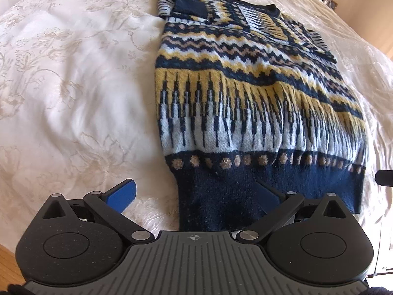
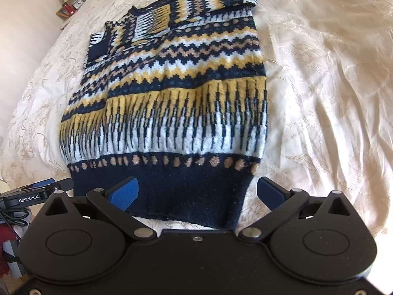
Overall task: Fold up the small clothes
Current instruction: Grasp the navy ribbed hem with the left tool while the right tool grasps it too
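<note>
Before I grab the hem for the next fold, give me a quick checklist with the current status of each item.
1. Left claw open: ok, fingers spread at the hem's left corner.
2. Right claw open: ok, fingers straddle the hem's right corner.
3. Patterned sweater lying flat on the cream bedspread: ok, only slight ripples.
4. Sleeves folded in across the chest: ok.
5. Navy hem band free of either claw: ok, nothing gripped.
6. Both hem layers aligned: cannot tell.
</note>
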Action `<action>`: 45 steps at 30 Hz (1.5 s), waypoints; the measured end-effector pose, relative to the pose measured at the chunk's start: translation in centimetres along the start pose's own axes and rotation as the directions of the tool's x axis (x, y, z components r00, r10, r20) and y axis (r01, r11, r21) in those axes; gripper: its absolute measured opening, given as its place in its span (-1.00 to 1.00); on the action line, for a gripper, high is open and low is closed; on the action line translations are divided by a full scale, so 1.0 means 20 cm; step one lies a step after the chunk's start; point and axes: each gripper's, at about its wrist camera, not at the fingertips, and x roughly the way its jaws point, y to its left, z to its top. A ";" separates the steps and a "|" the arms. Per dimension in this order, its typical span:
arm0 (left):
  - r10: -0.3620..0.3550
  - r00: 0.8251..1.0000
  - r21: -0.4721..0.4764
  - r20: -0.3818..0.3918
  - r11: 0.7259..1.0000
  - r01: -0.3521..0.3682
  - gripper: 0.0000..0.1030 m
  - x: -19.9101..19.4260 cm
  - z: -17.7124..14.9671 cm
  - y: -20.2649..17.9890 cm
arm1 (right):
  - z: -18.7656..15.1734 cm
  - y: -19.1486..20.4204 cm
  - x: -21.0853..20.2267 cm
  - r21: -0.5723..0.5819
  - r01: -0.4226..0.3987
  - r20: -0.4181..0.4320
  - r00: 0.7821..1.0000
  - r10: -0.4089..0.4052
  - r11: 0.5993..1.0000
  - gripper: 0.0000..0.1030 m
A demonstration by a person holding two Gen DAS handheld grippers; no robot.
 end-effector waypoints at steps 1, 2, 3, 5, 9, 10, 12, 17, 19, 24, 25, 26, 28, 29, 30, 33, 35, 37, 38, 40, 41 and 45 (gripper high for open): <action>-0.003 1.000 0.002 -0.003 1.000 0.003 0.99 0.01 0.00 -0.01 | -0.01 -0.01 0.01 -0.005 0.007 -0.003 1.000 -0.007 1.000 0.99; -0.006 1.000 0.007 -0.005 1.000 0.006 0.99 0.03 0.00 -0.01 | -0.01 -0.02 0.02 -0.010 0.011 -0.006 1.000 -0.012 1.000 0.99; -0.007 1.000 0.011 -0.008 1.000 0.007 0.99 0.05 0.00 -0.02 | -0.02 -0.03 0.03 -0.014 0.016 -0.010 1.000 -0.016 1.000 0.99; -0.011 1.000 0.019 -0.014 1.000 0.011 0.99 0.08 0.01 -0.04 | -0.02 -0.05 0.04 -0.021 0.014 -0.016 1.000 -0.014 1.000 0.99; -0.023 0.999 0.026 -0.038 0.999 0.024 0.99 0.13 0.01 -0.05 | -0.03 -0.07 0.08 -0.032 -0.012 -0.020 1.000 0.011 0.999 0.99; -0.023 0.998 0.025 -0.050 0.999 0.024 0.99 0.15 0.02 -0.05 | -0.03 -0.08 0.09 -0.030 -0.022 -0.021 1.000 0.021 0.999 0.99; -0.024 0.997 0.014 -0.071 1.000 0.025 0.99 0.18 0.01 -0.05 | -0.04 -0.09 0.12 -0.020 -0.042 -0.024 0.999 0.042 0.999 0.99; -0.020 0.997 0.025 -0.068 0.999 0.022 0.99 0.20 0.00 -0.05 | -0.05 -0.10 0.21 0.002 -0.068 -0.047 0.997 0.068 0.998 0.99; -0.014 0.998 0.039 -0.061 0.999 0.017 0.99 0.19 -0.01 -0.05 | -0.06 -0.11 0.24 0.012 -0.069 -0.058 0.996 0.070 0.998 0.99; 0.006 0.999 0.075 -0.033 0.997 -0.003 0.99 0.20 -0.03 -0.08 | -0.07 -0.11 0.29 -0.001 -0.071 -0.060 0.996 0.071 0.997 1.00; 0.009 1.000 0.081 -0.028 0.997 -0.006 0.99 0.19 -0.03 -0.08 | -0.07 -0.11 0.29 -0.006 -0.074 -0.060 0.995 0.073 0.997 1.00; 0.012 1.000 0.085 -0.024 0.996 -0.010 0.99 0.19 -0.04 -0.08 | -0.07 -0.11 0.30 -0.014 -0.076 -0.061 0.995 0.075 0.997 1.00; 0.014 1.000 0.089 -0.022 0.996 -0.012 0.98 0.19 -0.03 -0.08 | -0.08 -0.11 0.30 -0.027 -0.077 -0.065 0.995 0.075 0.997 1.00; 0.013 1.000 0.089 -0.023 0.996 -0.011 0.98 0.19 -0.03 -0.08 | -0.08 -0.10 0.30 -0.031 -0.078 -0.066 0.995 0.076 0.996 1.00; 0.010 1.000 0.089 -0.026 0.996 -0.007 0.98 0.19 -0.03 -0.07 | -0.08 -0.10 0.30 -0.030 -0.080 -0.066 0.995 0.078 0.996 1.00; 0.001 0.999 0.094 -0.035 0.996 0.002 0.96 0.19 -0.02 -0.07 | -0.08 -0.12 0.30 -0.011 -0.094 -0.063 0.994 0.093 0.996 1.00; 0.002 0.999 0.093 -0.035 0.996 0.001 0.85 0.18 -0.02 -0.06 | -0.07 -0.13 0.30 0.007 -0.105 -0.063 0.992 0.106 0.994 1.00; 0.006 1.000 0.080 -0.028 0.997 -0.004 0.58 0.16 -0.02 -0.05 | -0.08 -0.16 0.29 0.033 -0.123 -0.055 0.991 0.125 0.992 1.00; 0.004 1.000 0.067 -0.021 0.998 -0.003 0.49 0.15 -0.02 -0.04 | -0.08 -0.17 0.29 0.043 -0.131 -0.052 0.990 0.133 0.990 1.00; -0.005 1.000 0.045 -0.018 0.999 0.006 0.10 0.13 -0.03 -0.02 | -0.08 -0.19 0.28 0.072 -0.147 -0.045 0.988 0.150 0.987 1.00; -0.019 1.000 0.036 -0.023 0.999 0.019 -0.01 0.12 -0.03 -0.01 | -0.08 -0.20 0.28 0.089 -0.152 -0.041 0.987 0.157 0.984 1.00; -0.055 0.997 0.046 -0.055 0.997 0.057 -0.40 0.11 -0.03 -0.03 | -0.08 -0.21 0.27 0.126 -0.149 -0.032 0.988 0.154 0.981 0.98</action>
